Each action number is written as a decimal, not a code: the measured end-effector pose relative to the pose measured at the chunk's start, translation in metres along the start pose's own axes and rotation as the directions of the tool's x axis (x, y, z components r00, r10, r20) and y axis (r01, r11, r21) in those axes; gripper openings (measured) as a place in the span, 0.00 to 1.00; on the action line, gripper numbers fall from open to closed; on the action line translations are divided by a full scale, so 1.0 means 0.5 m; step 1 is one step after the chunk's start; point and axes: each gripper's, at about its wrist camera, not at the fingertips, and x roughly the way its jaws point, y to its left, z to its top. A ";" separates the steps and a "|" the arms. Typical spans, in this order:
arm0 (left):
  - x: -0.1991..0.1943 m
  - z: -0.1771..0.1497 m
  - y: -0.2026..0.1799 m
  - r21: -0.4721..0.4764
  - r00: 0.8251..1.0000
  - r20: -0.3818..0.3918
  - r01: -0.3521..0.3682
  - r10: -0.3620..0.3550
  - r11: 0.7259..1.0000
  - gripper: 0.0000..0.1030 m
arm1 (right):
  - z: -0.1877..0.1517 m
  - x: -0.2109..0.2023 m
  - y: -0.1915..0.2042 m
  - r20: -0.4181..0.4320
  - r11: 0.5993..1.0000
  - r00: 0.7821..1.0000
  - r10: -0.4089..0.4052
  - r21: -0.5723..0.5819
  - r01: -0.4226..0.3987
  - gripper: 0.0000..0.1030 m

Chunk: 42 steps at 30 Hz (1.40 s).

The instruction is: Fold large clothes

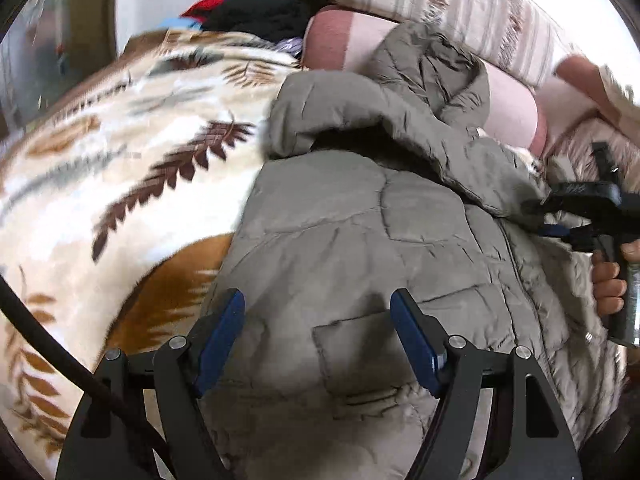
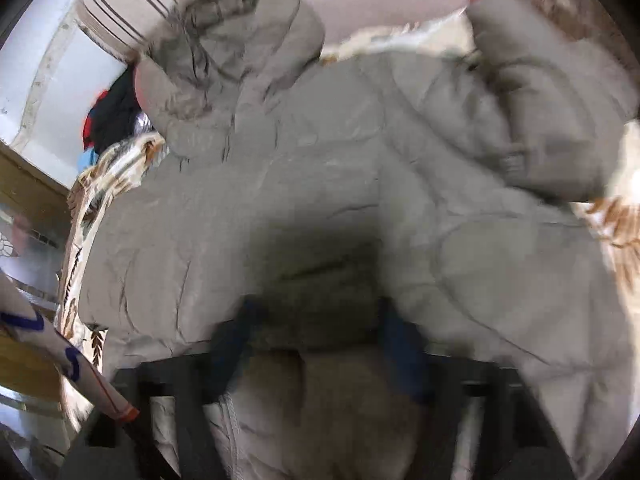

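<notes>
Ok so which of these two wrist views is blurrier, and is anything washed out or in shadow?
Right wrist view: plainly blurrier, the grey puffer jacket and right gripper smeared, with a dark shadow on the jacket just ahead of the fingers. Left wrist view: left gripper and jacket are sharp, the leaf-print blanket slightly streaked, the upper right corner washed out; both bend strongly at the edges.

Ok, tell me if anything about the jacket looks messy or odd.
The grey puffer jacket lies rumpled, not flat: one sleeve is bunched against the pink bolster, and the hood is flopped open. Nothing looks damaged.
</notes>
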 end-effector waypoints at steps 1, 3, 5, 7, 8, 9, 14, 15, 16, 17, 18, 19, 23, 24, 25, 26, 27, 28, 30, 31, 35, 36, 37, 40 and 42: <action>0.001 0.000 0.007 -0.010 1.000 0.003 0.008 -0.008 1.000 0.72 | 0.009 0.004 0.005 -0.004 1.000 1.000 -0.001 -0.013 0.001 0.29; 0.001 -0.003 0.009 -0.009 1.000 0.013 0.014 -0.013 1.000 0.72 | 0.021 -0.002 0.007 0.018 0.998 0.999 -0.052 -0.023 0.052 0.22; 0.003 -0.006 0.002 0.004 1.000 0.020 0.006 -0.007 1.000 0.72 | 0.033 -0.009 0.008 0.053 0.989 0.989 -0.140 -0.042 0.142 0.21; 0.008 -0.009 -0.008 0.026 1.000 0.024 -0.014 0.014 1.000 0.72 | 0.046 -0.011 -0.006 0.075 0.976 0.975 -0.210 -0.036 0.213 0.21; 0.008 -0.010 -0.012 0.037 0.999 0.026 -0.025 0.024 0.999 0.72 | 0.052 -0.005 -0.016 0.073 0.972 0.970 -0.233 -0.025 0.236 0.21; 0.009 -0.012 -0.016 0.048 0.999 0.030 -0.036 0.034 0.998 0.73 | 0.059 0.000 -0.022 0.067 0.970 0.968 -0.241 -0.020 0.243 0.21; 0.017 -0.020 -0.027 0.081 0.996 0.047 -0.082 0.078 0.993 0.76 | 0.054 0.016 -0.021 0.069 0.958 0.959 -0.275 -0.058 0.279 0.28; 0.018 -0.022 -0.027 0.083 0.995 0.051 -0.089 0.085 0.993 0.77 | 0.053 0.008 -0.023 0.074 0.958 0.958 -0.277 -0.058 0.282 0.32; 0.019 -0.024 -0.026 0.083 0.994 0.055 -0.094 0.090 0.992 0.78 | 0.052 -0.009 -0.025 0.076 0.961 0.961 -0.266 -0.059 0.271 0.34; 0.018 -0.024 -0.025 0.082 0.994 0.058 -0.098 0.093 0.992 0.79 | 0.051 -0.024 -0.027 0.081 0.966 0.965 -0.248 -0.060 0.253 0.35; 0.018 -0.026 -0.024 0.081 0.993 0.062 -0.102 0.097 0.991 0.79 | 0.055 -0.059 -0.040 0.107 0.974 0.972 -0.210 -0.061 0.217 0.39; 0.018 -0.028 -0.024 0.080 0.993 0.066 -0.107 0.102 0.991 0.80 | 0.054 -0.086 -0.051 0.134 0.978 0.972 -0.193 -0.058 0.203 0.43; 0.021 -0.032 -0.027 0.086 0.990 0.073 -0.125 0.119 0.988 0.82 | 0.047 -0.237 -0.164 0.310 0.977 0.927 -0.211 0.031 0.212 0.73; 0.023 -0.033 -0.028 0.088 0.990 0.073 -0.129 0.123 0.988 0.82 | 0.046 -0.259 -0.197 0.331 0.971 0.913 -0.238 0.060 0.231 0.77; 0.025 -0.034 -0.029 0.090 0.989 0.074 -0.135 0.129 0.987 0.83 | 0.050 -0.277 -0.233 0.343 0.962 0.898 -0.274 0.093 0.258 0.79; 0.026 -0.035 -0.030 0.092 0.988 0.075 -0.140 0.133 0.986 0.83 | 0.054 -0.289 -0.272 0.346 0.952 0.887 -0.305 0.126 0.278 0.82; 0.027 -0.035 -0.030 0.094 0.988 0.076 -0.144 0.137 0.985 0.84 | 0.057 -0.298 -0.324 0.332 0.945 0.886 -0.324 0.164 0.284 0.82; 0.029 -0.036 -0.032 0.097 0.987 0.076 -0.150 0.143 0.984 0.84 | 0.059 -0.302 -0.383 0.303 0.933 0.889 -0.343 0.216 0.287 0.82; 0.032 -0.037 -0.034 0.100 0.985 0.076 -0.159 0.152 0.982 0.86 | 0.061 -0.302 -0.486 0.238 0.912 0.908 -0.345 0.313 0.265 0.58; 0.034 -0.037 -0.035 0.101 0.985 0.075 -0.162 0.155 0.982 0.87 | 0.068 -0.296 -0.525 0.213 0.906 0.920 -0.330 0.346 0.245 0.49; 0.045 -0.036 -0.037 0.107 0.984 0.060 -0.176 0.170 0.979 0.90 | 0.084 -0.265 -0.645 0.215 0.870 0.931 -0.294 0.464 0.167 0.39; 0.047 -0.036 -0.038 0.108 0.983 0.058 -0.179 0.174 0.978 0.90 | 0.089 -0.261 -0.664 0.224 0.864 0.935 -0.274 0.484 0.137 0.39; 0.049 -0.036 -0.038 0.109 0.983 0.056 -0.183 0.177 0.977 0.91 | 0.101 -0.251 -0.686 0.241 0.853 0.939 -0.244 0.514 0.089 0.39; 0.054 -0.036 -0.041 0.113 0.981 0.052 -0.191 0.187 0.975 0.93 | 0.145 -0.223 -0.722 0.276 0.836 0.944 -0.180 0.548 -0.001 0.39; 0.060 -0.035 -0.043 0.114 0.979 0.046 -0.201 0.197 0.973 0.94 | 0.181 -0.200 -0.739 0.285 0.831 0.945 -0.158 0.555 -0.028 0.39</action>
